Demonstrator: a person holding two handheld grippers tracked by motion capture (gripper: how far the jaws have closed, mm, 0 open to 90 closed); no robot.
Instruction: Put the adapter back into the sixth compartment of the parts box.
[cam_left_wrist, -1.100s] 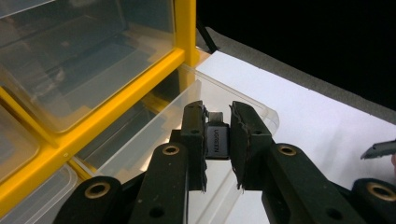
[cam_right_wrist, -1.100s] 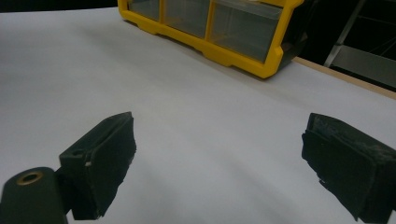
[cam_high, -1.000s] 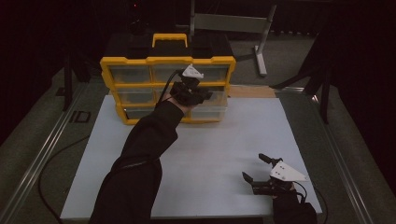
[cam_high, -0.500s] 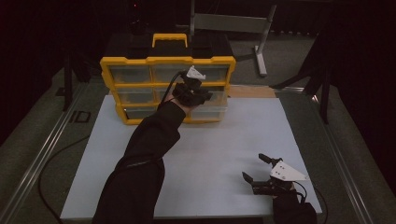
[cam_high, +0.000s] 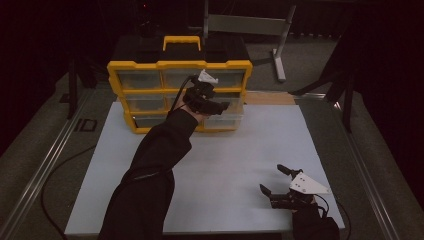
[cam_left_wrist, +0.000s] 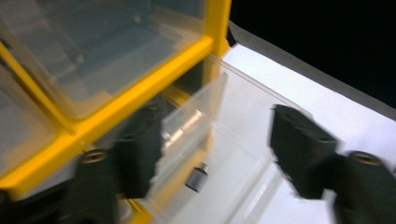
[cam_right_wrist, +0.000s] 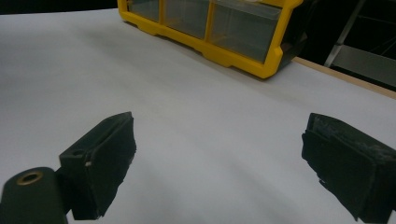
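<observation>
A white tabletop (cam_high: 225, 165) carries a yellow plastic organiser cabinet with clear drawers (cam_high: 150, 82) at its far edge, left of centre. The left gripper (cam_high: 212, 102) is at the cabinet's lower right, where a clear plastic drawer (cam_left_wrist: 233, 154) stands pulled out toward the near side. Its jaws have just been opening and now stand well apart, one on either side of the drawer's front lip, with no pad pressing on it. Inside the drawer lies a small grey metal part (cam_left_wrist: 197, 178), near the front. The right gripper (cam_high: 280, 182) rests at the near right of the tabletop, well apart from the cabinet, its jaws wide open and empty.

The step in hand looks like releasing the drawer after drawing it out. The next move probably calls for lifting the left gripper clear of the lip, then dipping into the drawer for the grey part.
</observation>
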